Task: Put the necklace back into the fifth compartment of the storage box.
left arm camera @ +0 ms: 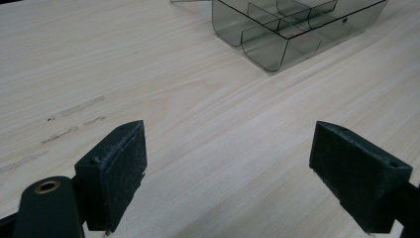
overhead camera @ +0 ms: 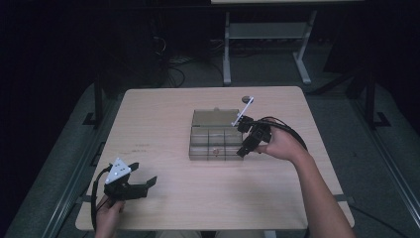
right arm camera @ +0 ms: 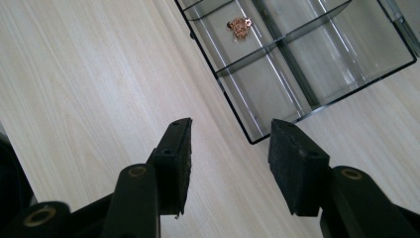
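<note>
Now the left tool rests low near the worktop front corner, jaws spread wide and empty. Beside the clear divided box, the right tool hovers, jaws apart; a small copper piece lies in one compartment.

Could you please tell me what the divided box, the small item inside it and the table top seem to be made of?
Divided box: probably smoke-tinted clear plastic, glossy; the wood grain shows through its walls and floor.
Small item: coppery and shiny, possibly a thin metal chain; too small to be sure.
Table top: pale wood-grain surface, matte, likely laminate or veneer; it carries a few scuff marks.
</note>
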`<state>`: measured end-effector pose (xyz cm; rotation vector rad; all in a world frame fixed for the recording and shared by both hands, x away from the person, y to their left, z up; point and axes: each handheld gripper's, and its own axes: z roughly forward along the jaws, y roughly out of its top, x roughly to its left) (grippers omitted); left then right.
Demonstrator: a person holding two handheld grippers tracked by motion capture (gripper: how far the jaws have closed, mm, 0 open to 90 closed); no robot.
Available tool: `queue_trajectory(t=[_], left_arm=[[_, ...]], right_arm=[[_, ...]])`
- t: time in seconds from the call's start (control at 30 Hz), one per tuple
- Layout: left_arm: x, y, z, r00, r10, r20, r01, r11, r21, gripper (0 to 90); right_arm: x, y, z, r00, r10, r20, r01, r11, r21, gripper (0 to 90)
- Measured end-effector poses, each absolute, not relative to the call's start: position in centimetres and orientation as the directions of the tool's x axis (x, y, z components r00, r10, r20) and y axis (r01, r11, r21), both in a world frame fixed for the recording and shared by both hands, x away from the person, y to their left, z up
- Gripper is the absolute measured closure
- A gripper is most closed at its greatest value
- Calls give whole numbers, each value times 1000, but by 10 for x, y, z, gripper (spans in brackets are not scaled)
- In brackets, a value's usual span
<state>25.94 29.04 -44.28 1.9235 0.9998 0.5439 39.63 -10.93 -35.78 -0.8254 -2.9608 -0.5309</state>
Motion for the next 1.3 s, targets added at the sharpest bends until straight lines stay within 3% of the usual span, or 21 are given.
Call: queue_trajectory(t=[1.3], left_arm=[[258, 289, -443, 582, 813, -9, 435, -301, 849, 143]], right_arm=[[361, -157, -381, -836, 534, 126, 541, 761, 359, 434]])
